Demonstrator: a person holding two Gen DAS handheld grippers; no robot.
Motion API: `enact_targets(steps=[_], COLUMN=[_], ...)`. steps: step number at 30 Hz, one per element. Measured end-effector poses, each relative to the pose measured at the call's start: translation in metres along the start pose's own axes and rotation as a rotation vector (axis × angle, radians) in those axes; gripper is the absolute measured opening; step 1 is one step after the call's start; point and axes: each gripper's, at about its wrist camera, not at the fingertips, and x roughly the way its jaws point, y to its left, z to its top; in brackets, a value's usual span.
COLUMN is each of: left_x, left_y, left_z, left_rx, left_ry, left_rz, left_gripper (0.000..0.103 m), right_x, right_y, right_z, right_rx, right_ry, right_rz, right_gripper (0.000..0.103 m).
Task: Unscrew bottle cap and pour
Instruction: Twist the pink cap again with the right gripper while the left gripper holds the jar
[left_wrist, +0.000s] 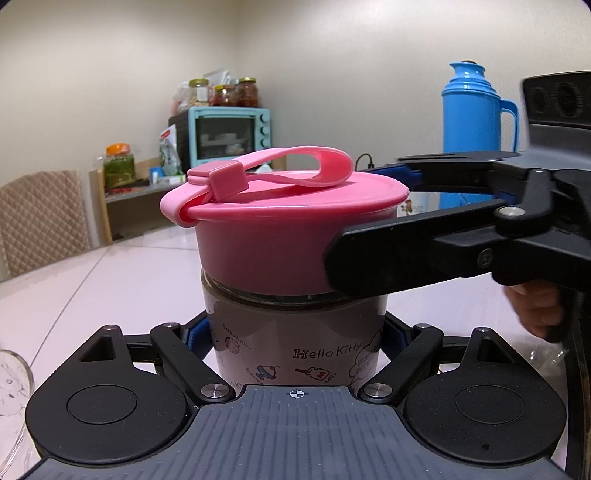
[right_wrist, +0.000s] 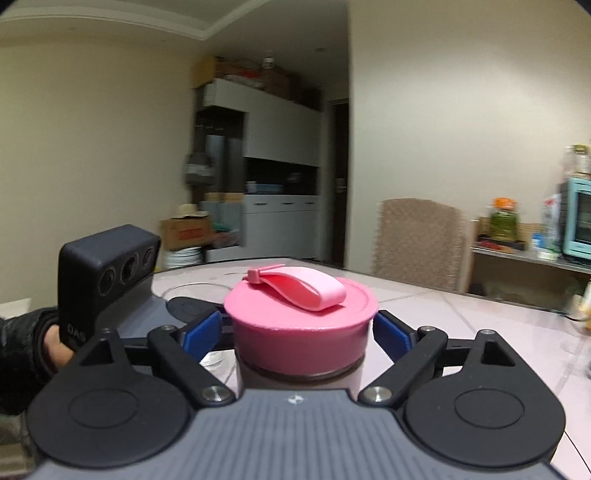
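While left claw (left_wrist: 297, 339) grips bottle (left_wrist: 295, 332), right claw (right_wrist: 301, 330) seemingly clamps cap (right_wrist: 301, 325).

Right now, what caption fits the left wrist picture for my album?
Left hand-held gripper holds the bottle; right hand-held gripper clamps the pink cap.
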Motion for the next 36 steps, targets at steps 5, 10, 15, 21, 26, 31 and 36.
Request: enact_targets(steps=[5, 10, 15, 21, 26, 31, 36], left_x=[0.000, 0.000, 0.000, 0.000, 0.000, 0.000, 0.000], left_y=[-0.001, -0.001, -0.002, -0.002, -0.002, -0.002, -0.002], left_z=[0.000, 0.000, 0.000, 0.000, 0.000, 0.000, 0.000], left_rx=[0.001, 0.001, 0.001, 0.001, 0.001, 0.001, -0.001], left_ry=[0.000, 0.000, 0.000, 0.000, 0.000, 0.000, 0.000], left_rz=[0.000, 0.001, 0.000, 0.001, 0.000, 0.001, 0.000], left_gripper=[0.090, 0.090, 0.090, 0.090, 0.090, 0.090, 0.090], right_x=[0.000, 0.000, 0.006, 0.014, 0.021, 0.024, 0.020], right_y=[0.014, 0.026, 0.029, 0.035, 0.043, 0.043, 0.032], right_z=[-0.001, -0.002, -0.004, -0.004, -0.003, -0.004, -0.003], right_rx=[0.021, 0.039, 0.049, 0.051, 0.040, 0.057, 0.070], right_ry=[-0.003, -0.005, 0.002, -0.003, -0.002, -0.002, 0.007], right_rz=[-0.071, -0.137, -0.198, -0.240, -0.266, -0.269, -0.201], right_gripper=[0.091, 0.091, 0.091, 0.091, 0.090, 0.085, 0.085])
